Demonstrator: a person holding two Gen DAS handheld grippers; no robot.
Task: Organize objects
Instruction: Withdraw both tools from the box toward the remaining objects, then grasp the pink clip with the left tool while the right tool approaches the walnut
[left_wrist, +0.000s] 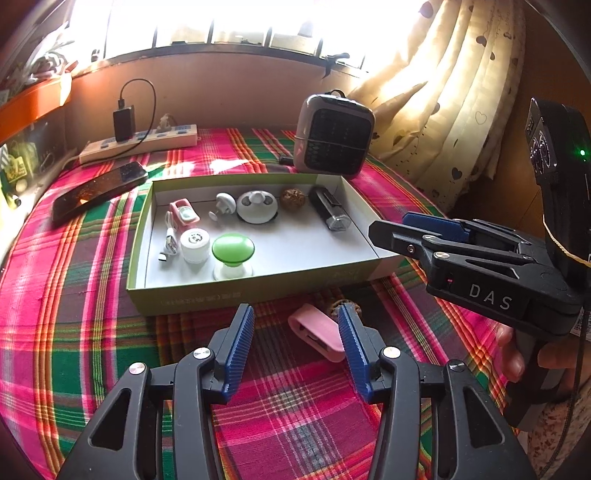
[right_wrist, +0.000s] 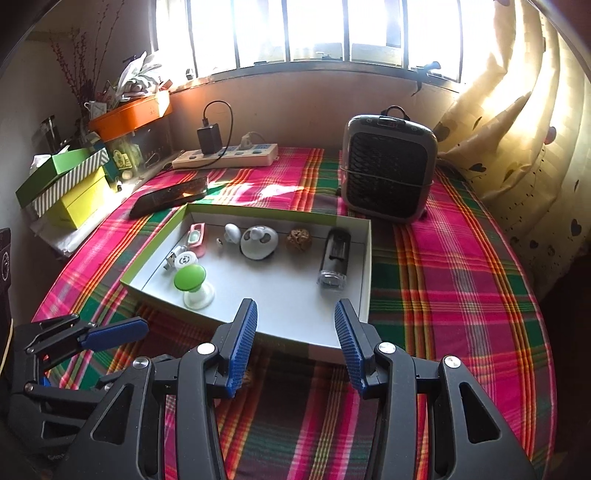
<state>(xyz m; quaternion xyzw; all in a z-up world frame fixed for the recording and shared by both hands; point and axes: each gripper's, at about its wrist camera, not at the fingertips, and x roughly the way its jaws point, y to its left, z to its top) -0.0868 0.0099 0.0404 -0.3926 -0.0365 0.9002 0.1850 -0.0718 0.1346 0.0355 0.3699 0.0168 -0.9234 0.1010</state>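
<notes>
Left tool: released, nothing gripped; flat pink plastic case lies on the plaid-clothed surface just beside its right finger. Right tool: released, empty. Beyond, shallow green cardboard box holding small items.

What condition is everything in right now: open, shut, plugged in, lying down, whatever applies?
Left gripper: open, empty.
Right gripper: open, empty.
Box: lidless, holding small items.
Green-topped mushroom piece: upright in box.
Black cylinder: lying down in box.
Pink clip: lying on cloth, outside box.
Charger: plugged into power strip.
Phone: lying flat.
</notes>
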